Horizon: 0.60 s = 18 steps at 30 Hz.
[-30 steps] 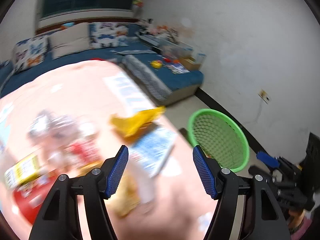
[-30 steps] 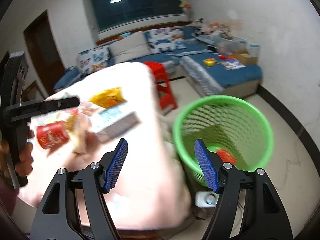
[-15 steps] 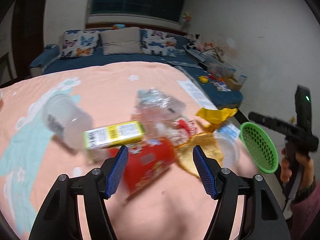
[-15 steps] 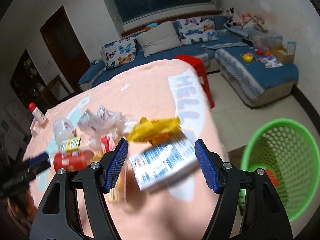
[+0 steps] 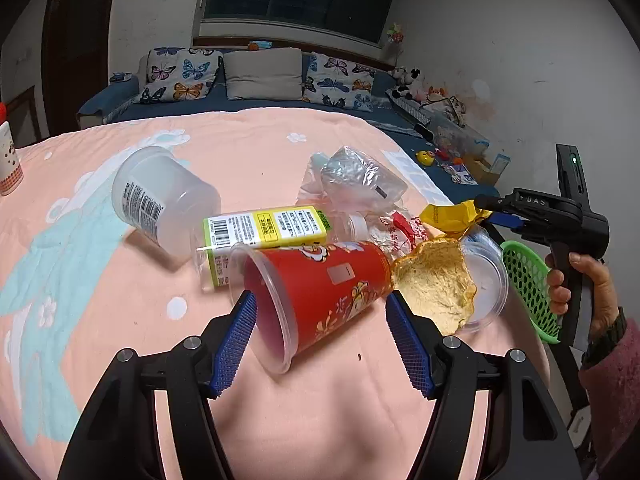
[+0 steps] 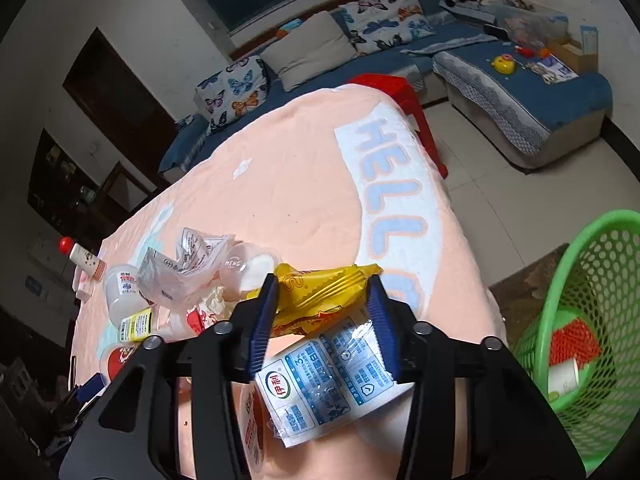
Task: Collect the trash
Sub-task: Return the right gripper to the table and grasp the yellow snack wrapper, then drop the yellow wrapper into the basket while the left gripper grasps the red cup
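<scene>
A heap of trash lies on the pink bedspread (image 5: 120,300). My left gripper (image 5: 322,340) is open, its fingers either side of a red cup (image 5: 316,288) lying on its side. Beside it lie a green-yellow carton (image 5: 264,228), a clear tub (image 5: 164,200), crumpled clear plastic (image 5: 356,180), a golden wrapper (image 5: 436,284) and a clear lid (image 5: 486,276). My right gripper (image 6: 324,320) is open around a yellow wrapper (image 6: 320,292), over a blue-and-white milk carton (image 6: 328,376). It also shows in the left wrist view (image 5: 500,210). A green basket (image 6: 592,320) stands on the floor to the right.
A red-capped bottle (image 6: 86,260) stands at the bed's far edge. A red stool (image 6: 400,96) and a blue sofa (image 6: 520,92) stand beyond the bed. The basket holds a few items. The bed's edge drops off to tiled floor beside the basket.
Both grippers swung from the basket back over the trash heap. The left has come down around the red cup. The right has come down around the yellow wrapper.
</scene>
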Tool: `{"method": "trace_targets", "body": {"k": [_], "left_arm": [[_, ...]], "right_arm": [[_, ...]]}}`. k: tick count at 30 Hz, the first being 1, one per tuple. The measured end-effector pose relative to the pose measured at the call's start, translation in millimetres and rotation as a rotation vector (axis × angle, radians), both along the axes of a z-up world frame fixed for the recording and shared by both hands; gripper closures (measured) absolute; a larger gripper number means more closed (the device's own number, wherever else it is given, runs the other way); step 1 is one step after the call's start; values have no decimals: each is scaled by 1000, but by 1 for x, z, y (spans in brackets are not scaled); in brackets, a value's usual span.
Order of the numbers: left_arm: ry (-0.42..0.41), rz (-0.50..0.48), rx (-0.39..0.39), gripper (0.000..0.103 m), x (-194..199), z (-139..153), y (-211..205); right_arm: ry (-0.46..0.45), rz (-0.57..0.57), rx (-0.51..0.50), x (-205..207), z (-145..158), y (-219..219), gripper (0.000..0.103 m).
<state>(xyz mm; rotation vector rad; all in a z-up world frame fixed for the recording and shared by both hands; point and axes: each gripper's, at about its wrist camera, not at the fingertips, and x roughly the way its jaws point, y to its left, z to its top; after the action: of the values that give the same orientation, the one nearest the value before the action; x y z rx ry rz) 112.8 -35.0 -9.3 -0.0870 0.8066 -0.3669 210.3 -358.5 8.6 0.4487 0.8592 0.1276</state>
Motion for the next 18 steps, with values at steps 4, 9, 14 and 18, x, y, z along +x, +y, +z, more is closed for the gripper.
{"method": "trace_targets", "body": {"k": [4,9,14,18], "left_arm": [[5,-1,11,38,-1,-5,-3],[32,-8,-14,38,4,-13,4],[37,-41,-42,40,9,-19,10],[40,-66,-57,48,15,-22,14]], "right_arm": [[-27,16,9,-3,4,2,71],[-53,0,41,-10,8,0,82],[-76,-12,20,-17,17,4,85],[-101,-7,-3,-20,26,10,85]]}}
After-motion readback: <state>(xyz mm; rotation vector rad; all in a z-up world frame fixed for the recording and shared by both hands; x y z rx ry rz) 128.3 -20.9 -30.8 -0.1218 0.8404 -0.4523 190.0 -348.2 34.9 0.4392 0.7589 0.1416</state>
